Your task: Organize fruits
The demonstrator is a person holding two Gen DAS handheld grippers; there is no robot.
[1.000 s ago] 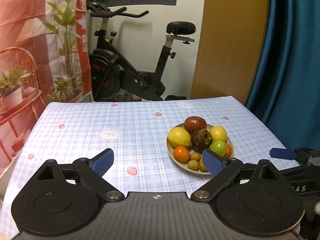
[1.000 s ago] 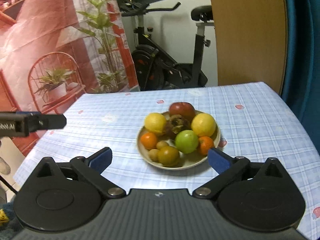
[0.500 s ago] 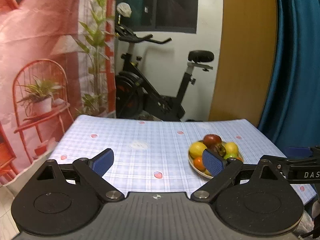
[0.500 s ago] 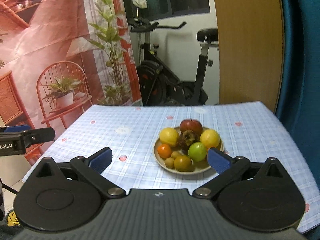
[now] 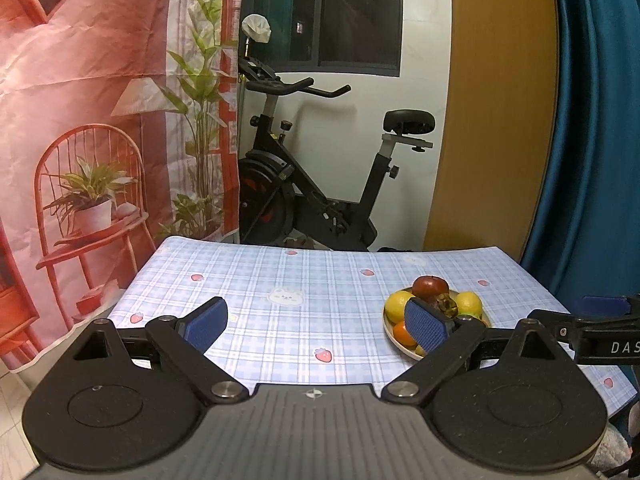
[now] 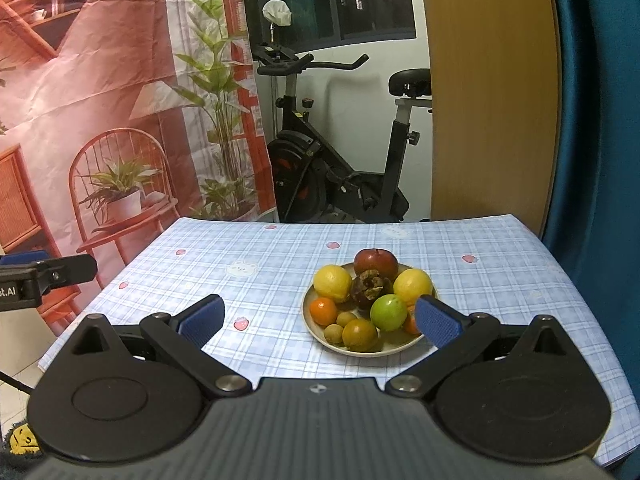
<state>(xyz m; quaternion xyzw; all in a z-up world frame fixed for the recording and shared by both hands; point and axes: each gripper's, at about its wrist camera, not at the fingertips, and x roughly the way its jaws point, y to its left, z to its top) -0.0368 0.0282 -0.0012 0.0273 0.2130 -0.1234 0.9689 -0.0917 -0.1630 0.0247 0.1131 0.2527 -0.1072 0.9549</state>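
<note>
All fruit sits heaped on the beige plate (image 6: 400, 350) at the table's right half: red apple (image 6: 376, 262), lemons, green apple (image 6: 388, 312). The left gripper (image 5: 316, 320) and right gripper (image 6: 318, 316) hover short of it, both spread wide and empty, apparently clear for inspection.

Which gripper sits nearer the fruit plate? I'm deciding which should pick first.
Right, by my judgement. The right gripper faces the fruit plate almost head-on, its jaws open in front of it. The left gripper is off to the plate's left, aimed at bare tablecloth.
</note>
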